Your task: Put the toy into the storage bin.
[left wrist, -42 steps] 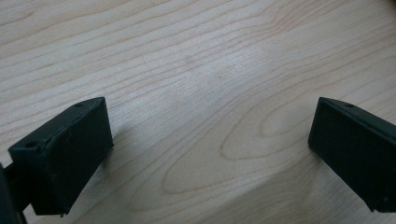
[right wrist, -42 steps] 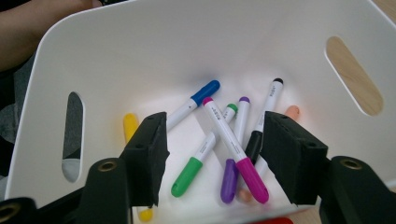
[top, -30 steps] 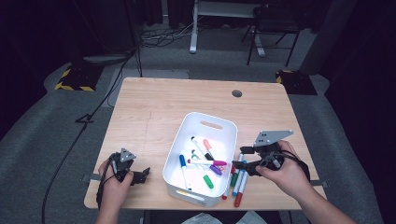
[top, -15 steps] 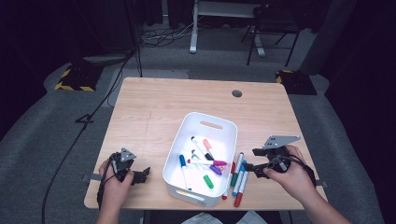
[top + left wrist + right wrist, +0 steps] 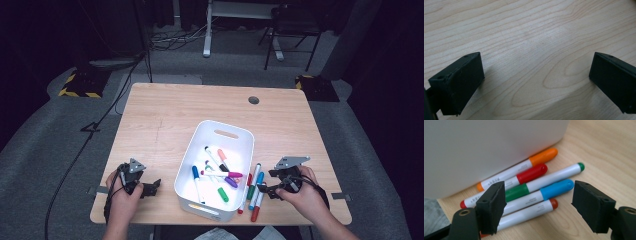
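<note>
So I'm about halfway through getting these markers into the white bin [image 5: 200, 192], I'd say. Around half a dozen are already lying inside it, and five more sit in a row on the table [image 5: 165, 120] just right of the bin: orange [image 5: 544, 156] tucked against the wall, then red [image 5: 532, 173], green [image 5: 516, 192], blue [image 5: 556, 188], and a dark-red-tipped one [image 5: 553, 203] nearest me. My right gripper [image 5: 266, 190] is low over that row, and its jaws have just been opening; they stand wide now with nothing clamped, the blue marker sitting between them. My left gripper [image 5: 150, 187] is parked wide open on bare wood left of the bin. Table's light wood with a grommet hole [image 5: 254, 100], on grey carpet, dark room, chair [image 5: 292, 25] at the back.
</note>
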`<state>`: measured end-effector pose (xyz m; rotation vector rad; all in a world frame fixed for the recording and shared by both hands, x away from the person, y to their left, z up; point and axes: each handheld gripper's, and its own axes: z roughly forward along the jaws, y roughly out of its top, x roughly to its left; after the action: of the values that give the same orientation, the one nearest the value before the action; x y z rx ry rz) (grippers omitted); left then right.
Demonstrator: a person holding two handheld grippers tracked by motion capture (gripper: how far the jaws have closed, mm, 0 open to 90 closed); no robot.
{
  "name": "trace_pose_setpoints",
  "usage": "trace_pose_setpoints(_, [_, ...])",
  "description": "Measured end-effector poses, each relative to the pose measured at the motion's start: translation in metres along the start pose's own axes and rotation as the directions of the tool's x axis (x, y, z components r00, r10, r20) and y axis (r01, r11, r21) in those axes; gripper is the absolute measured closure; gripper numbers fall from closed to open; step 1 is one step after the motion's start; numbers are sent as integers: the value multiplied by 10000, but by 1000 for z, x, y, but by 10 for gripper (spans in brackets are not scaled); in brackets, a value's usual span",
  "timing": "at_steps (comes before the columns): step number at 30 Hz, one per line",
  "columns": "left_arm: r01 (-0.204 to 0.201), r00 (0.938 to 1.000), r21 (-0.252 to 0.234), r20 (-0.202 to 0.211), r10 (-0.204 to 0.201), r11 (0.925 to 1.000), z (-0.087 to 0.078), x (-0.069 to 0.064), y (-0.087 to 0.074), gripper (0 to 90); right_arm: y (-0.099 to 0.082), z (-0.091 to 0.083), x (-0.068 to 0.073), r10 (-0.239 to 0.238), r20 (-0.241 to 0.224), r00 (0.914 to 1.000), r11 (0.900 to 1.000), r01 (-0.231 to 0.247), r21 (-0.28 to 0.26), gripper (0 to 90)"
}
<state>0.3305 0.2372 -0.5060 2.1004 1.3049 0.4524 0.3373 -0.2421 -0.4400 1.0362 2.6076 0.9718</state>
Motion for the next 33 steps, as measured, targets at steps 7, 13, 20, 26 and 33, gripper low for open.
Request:
trace_pose_setpoints(7, [2, 10000, -1, -3, -2, 10000, 0, 0, 0, 0, -16, 10, 1, 135, 227, 9997, 9995, -141, 292, 275])
trace_pose_setpoints(13, [-17, 10000, 14, -4, 17, 10000, 0, 0, 0, 0, -25, 19, 4, 423, 143, 9990, 9986, -427, 324, 276])
trace_pose_setpoints(20, [-9, 10000, -8, 11, 9, 10000, 0, 0, 0, 0, -30, 24, 3, 528, 98, 9986, 9980, -531, 338, 280])
trace_pose_setpoints(26, [-16, 10000, -6, 5, 16, 10000, 0, 0, 0, 0, -40, 23, 3, 612, 229, 9979, 9968, -623, 500, 292])
trace_pose_setpoints(33, [-16, 10000, -10, 7, 16, 10000, 0, 0, 0, 0, -49, 15, 5, 437, 850, 9954, 9977, -479, 477, 443])
